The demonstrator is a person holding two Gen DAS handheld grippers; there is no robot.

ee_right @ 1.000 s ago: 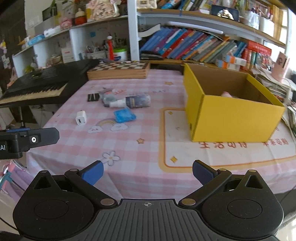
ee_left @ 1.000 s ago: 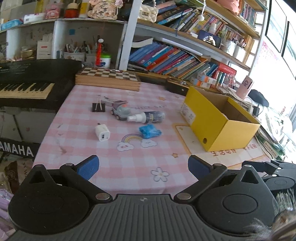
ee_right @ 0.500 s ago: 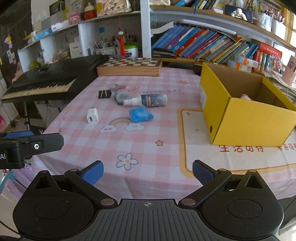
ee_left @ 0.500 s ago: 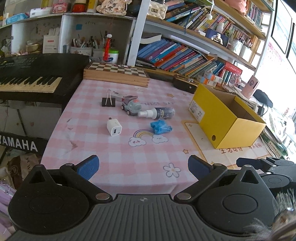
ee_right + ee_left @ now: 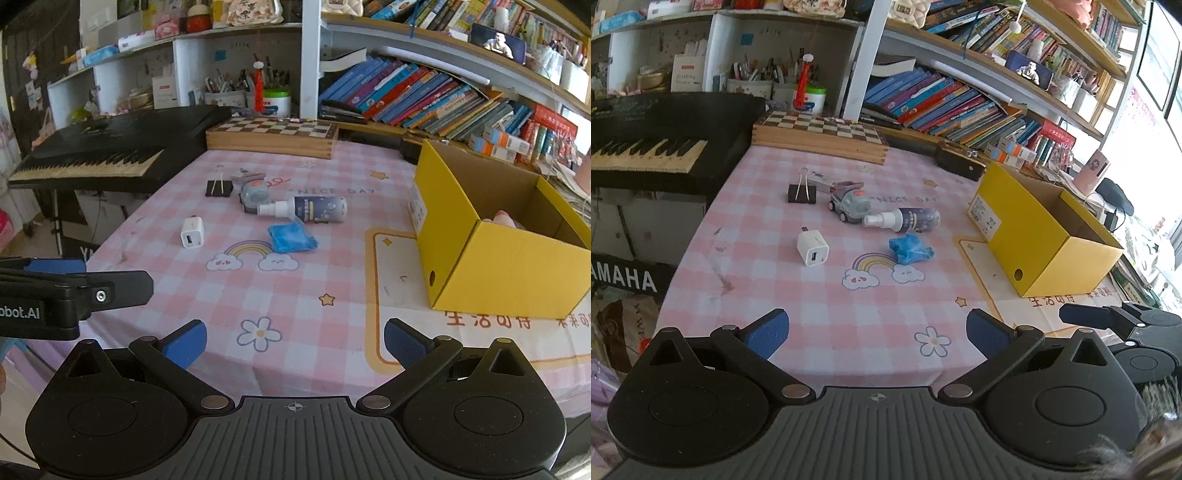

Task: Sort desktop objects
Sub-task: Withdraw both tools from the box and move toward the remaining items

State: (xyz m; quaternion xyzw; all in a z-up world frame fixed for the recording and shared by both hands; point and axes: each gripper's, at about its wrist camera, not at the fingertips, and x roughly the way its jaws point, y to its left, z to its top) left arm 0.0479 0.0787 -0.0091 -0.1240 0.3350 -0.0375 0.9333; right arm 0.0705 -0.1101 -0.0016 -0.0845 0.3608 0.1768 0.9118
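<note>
both claws, left claw [image 5: 875,332] and right claw [image 5: 293,339], hang spread wide and empty at the bench [image 5: 827,321] near edge. the loose things cluster toward 11 o'clock: white charger [image 5: 812,247], blue wad [image 5: 910,249], spray bottle [image 5: 905,220], toy car [image 5: 849,202], binder clip [image 5: 802,192]. the yellow box [image 5: 1052,254] sits at 2 o'clock. the risks i'd judge: the lying bottle touches the car, so a nudge could roll it, and the soft wad may slip from a pinch.

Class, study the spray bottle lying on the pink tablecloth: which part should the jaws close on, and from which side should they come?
Grip the spray bottle across its wide dark body, coming from above. It lies on its side, so the round body gives two opposite faces. The white nozzle end is narrow and touches the toy car, so I would avoid that end.
</note>
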